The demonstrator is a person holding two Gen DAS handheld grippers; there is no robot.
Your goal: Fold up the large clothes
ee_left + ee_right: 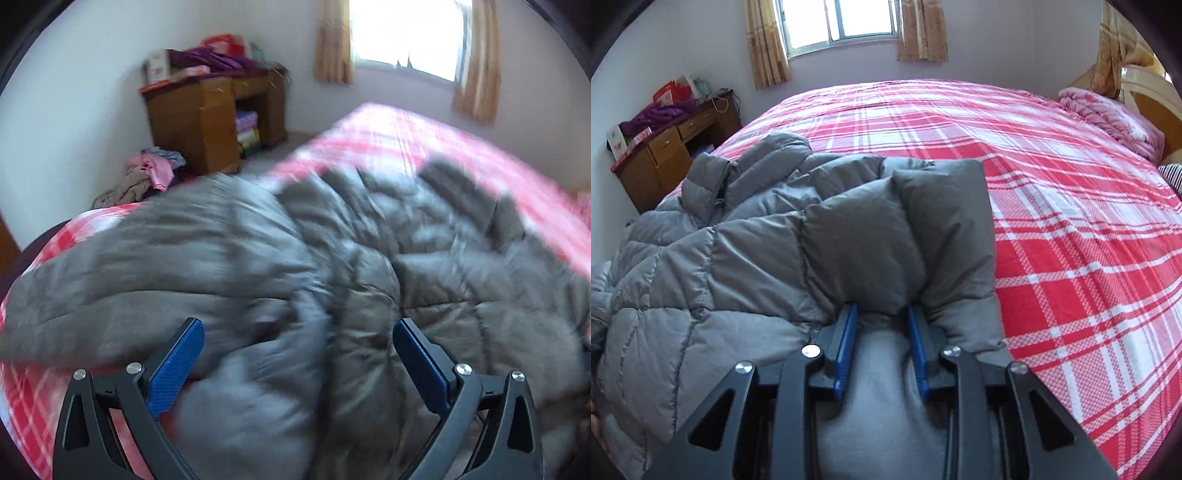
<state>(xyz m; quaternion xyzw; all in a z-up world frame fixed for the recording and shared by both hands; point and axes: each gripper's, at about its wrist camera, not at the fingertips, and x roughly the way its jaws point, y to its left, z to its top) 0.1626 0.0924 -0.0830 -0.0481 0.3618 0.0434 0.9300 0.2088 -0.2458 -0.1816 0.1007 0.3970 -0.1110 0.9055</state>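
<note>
A large grey quilted down jacket (332, 251) lies crumpled on the bed with the red and white plaid sheet (388, 136). In the blurred left wrist view my left gripper (298, 338) hangs open just above the jacket's folds, its blue pads wide apart and holding nothing. In the right wrist view my right gripper (882, 314) is shut on a thick puffy fold of the grey jacket (768, 236), near the jacket's right edge. The fabric bulges up over the blue pads (847, 343) and partly hides their tips. The plaid sheet (1071, 229) spreads to the right.
A wooden desk (214, 110) piled with purple cloth and boxes stands against the far wall, with a heap of clothes (144, 177) on the floor beside it. A curtained window (842, 22) is beyond the bed. A pink blanket (1108, 114) and headboard lie at the far right.
</note>
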